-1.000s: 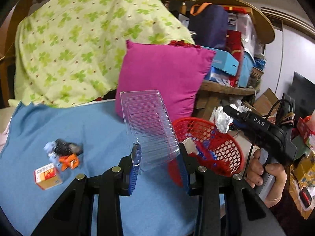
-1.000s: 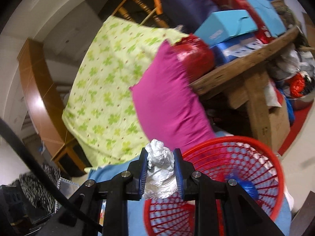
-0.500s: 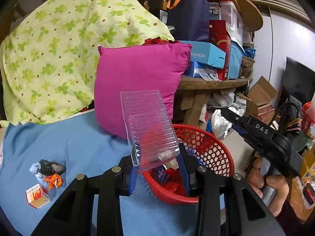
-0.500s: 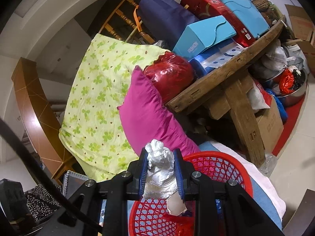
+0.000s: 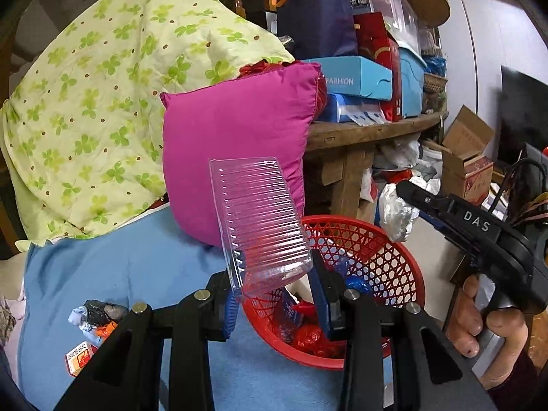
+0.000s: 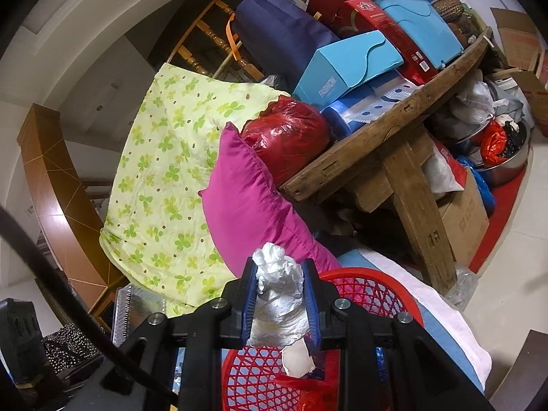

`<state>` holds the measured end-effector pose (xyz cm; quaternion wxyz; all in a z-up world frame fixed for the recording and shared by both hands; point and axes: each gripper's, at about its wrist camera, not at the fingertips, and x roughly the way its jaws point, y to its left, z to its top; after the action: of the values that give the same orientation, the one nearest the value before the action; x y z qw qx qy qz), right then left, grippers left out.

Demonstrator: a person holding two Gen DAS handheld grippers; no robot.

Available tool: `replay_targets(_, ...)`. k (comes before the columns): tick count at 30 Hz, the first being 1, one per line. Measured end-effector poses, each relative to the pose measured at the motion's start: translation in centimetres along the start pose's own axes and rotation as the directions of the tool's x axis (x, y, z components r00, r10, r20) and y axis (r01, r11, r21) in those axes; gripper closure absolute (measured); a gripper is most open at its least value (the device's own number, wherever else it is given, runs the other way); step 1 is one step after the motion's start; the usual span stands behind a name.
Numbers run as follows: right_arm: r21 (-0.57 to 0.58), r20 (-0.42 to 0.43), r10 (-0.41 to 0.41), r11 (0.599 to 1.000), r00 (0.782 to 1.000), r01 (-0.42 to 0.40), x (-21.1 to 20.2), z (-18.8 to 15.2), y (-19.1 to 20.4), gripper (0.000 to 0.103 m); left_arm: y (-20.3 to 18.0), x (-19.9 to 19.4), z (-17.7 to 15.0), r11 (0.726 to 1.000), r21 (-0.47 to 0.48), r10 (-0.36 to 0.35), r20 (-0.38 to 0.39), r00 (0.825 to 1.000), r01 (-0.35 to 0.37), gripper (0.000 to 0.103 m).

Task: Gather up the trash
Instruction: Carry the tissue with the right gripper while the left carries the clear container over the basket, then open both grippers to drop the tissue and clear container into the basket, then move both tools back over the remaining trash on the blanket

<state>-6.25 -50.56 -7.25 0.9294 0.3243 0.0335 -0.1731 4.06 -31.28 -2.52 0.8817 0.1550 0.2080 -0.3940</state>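
Left jaws: the left gripper (image 5: pixel 277 294) is clamped on the near end of a clear ribbed plastic tray (image 5: pixel 260 219), pads pressing its lower edges.
Right jaws: the right gripper (image 6: pixel 279 303) is clenched on a crumpled foil wad (image 6: pixel 279 294), which fills the gap between the pads and bulges above and below them.
Tray, pointing: its long axis runs up and away from the jaws, tilted a little to the left, open rim facing left, far end level with the pink cushion (image 5: pixel 236 157).
Foil, pointing: roughly upright in the jaws, with the twisted tip on top.
Where the trash is: both pieces hang in the air over the red basket (image 5: pixel 394 260); the tray's held end sits above the basket's near left rim, and the foil is above its right side.
Basket: it rests on the blue sheet (image 5: pixel 137 267), just in front of the cushion, and already holds red and blue scraps.
Step in hand: probably the drop-off, with both pieces brought to the basket and not yet let go.
Next move: open each pair of jaws over the basket mouth; the tray likely needs shifting right or tipping so its length clears the rim.
Left over: a small orange box (image 5: pixel 80 356) and some crumpled wrappers (image 5: pixel 94 318) lie on the sheet at near left, well apart from the basket.
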Motion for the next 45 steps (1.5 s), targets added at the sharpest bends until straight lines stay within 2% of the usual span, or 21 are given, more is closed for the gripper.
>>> replay_targets(17,0.0,-0.024,-0.01,1.0,1.0,0.01,0.2,-0.2,-0.5,0.074,-1.8,2.9,0.1,0.998,0.067,0.016,-0.048,0.999,-0.013,0.064)
replay_targets(26,0.006,-0.031,-0.02,1.0,0.999,0.02,0.3,-0.1,-1.0,0.074,-2.3,4.2,0.1,0.997,0.073,-0.002,-0.068,0.998,0.007,0.064)
replay_targets(30,0.005,-0.043,-0.026,1.0,0.999,0.026,0.4,-0.2,-1.2,0.074,-2.2,4.9,0.0,0.998,0.053,-0.034,-0.078,0.996,0.038,0.064)
replay_targets(32,0.009,-0.049,-0.027,1.0,0.998,0.027,0.6,-0.2,-1.3,0.073,-1.8,5.1,-0.2,0.997,0.034,-0.066,-0.081,0.995,0.069,0.061)
replay_targets(34,0.019,-0.067,-0.024,0.999,0.997,0.026,0.9,-0.1,-1.5,0.073,-1.2,5.3,-0.3,0.996,0.006,-0.087,-0.079,0.993,0.088,0.044)
replay_targets(36,0.022,-0.081,-0.029,0.999,0.996,0.031,1.1,-0.2,-1.5,0.072,-0.4,5.3,-0.5,0.993,-0.031,-0.118,-0.065,0.991,0.117,0.036)
replay_targets(39,0.039,-0.107,-0.02,0.999,0.994,0.024,1.5,-0.3,-1.6,0.066,0.9,5.1,-0.8,0.988,-0.06,-0.143,-0.053,0.988,0.139,0.036)
replay_targets(41,0.05,-0.113,-0.014,0.999,0.993,0.02,1.7,-0.4,-1.6,0.051,1.8,4.8,-1.2,0.99,-0.068,-0.129,-0.048,0.99,0.126,0.035)
replay_targets(42,0.062,-0.111,-0.004,0.998,0.994,0.011,1.7,-0.4,-1.6,0.038,2.3,4.7,-1.4,0.99,-0.074,-0.121,-0.046,0.992,0.118,0.035)
replay_targets(45,0.052,-0.082,0.012,0.999,0.997,-0.008,1.4,-0.5,-0.8,0.038,4.5,4.0,-2.3,0.991,-0.106,-0.088,-0.043,0.995,0.083,0.035)
